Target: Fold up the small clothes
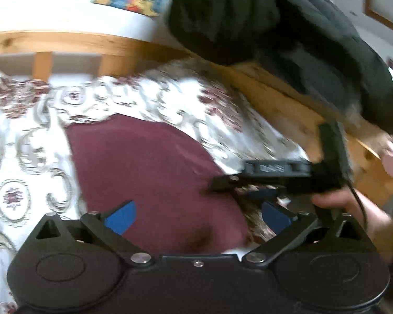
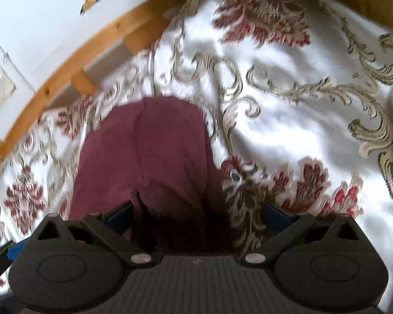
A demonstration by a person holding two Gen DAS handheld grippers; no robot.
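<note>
Small maroon fabric garment (image 1: 149,172) lies flat on the floral white bedspread (image 1: 26,151), right under both grippers. Left gripper (image 1: 196,217) jaws spread wide, nothing pinched. Right gripper (image 2: 196,217) likewise wide apart, empty. Only the left view shows the black padded jacket (image 1: 288,39) beyond, on the wooden bed frame (image 1: 65,40).

Plenty of open bedspread (image 2: 301,120) to the right of the maroon cloth (image 2: 146,157), nothing lying on it. Far side is boxed in by the wooden bed rail (image 1: 65,40), and a dark bulky bundle (image 1: 275,39) hangs over it. The right gripper (image 1: 222,185) reaches in just beside the left gripper (image 1: 196,216), so it's tight there.
</note>
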